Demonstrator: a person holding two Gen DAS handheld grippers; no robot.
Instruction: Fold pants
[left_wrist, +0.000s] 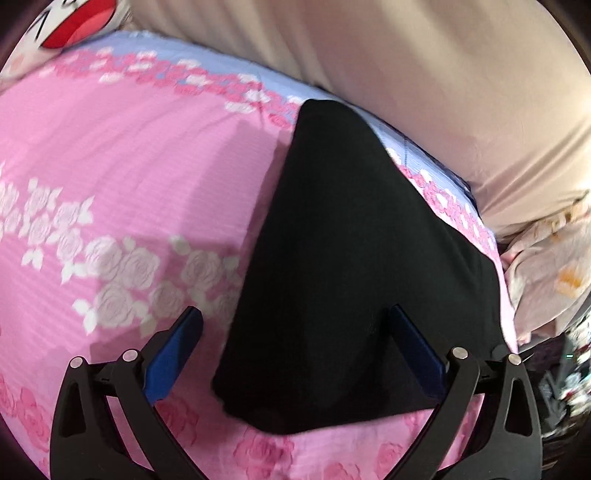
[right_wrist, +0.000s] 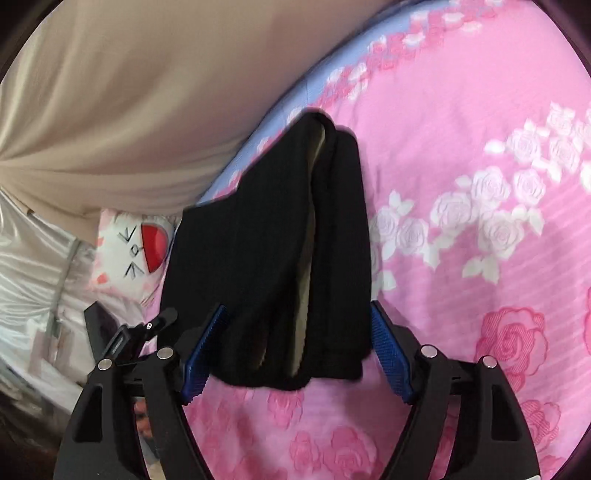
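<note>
Black pants lie folded into a narrow stack on a bed covered by a pink rose-print bedspread — long axis running from near to far, the far end reaching the bedspread's light blue border. In the right wrist view the folded layers show as parallel ridges with a pale lining strip between them.

Left hand-held gripper is spread wide, blue pads well apart. The near end of the pants sits between its fingers; the left pad is clear of the cloth, while the right pad overlaps the black fabric in the picture, contact unclear.

Right hand-held gripper is also spread wide — the near end of the pants lies between its pads, neither pressing on it.

Beige fabric rises beyond the far edge of the bed. A white cushion with a red cartoon mouth sits at the left in the right wrist view, just beside the pants. Both views are slightly motion-blurred.
</note>
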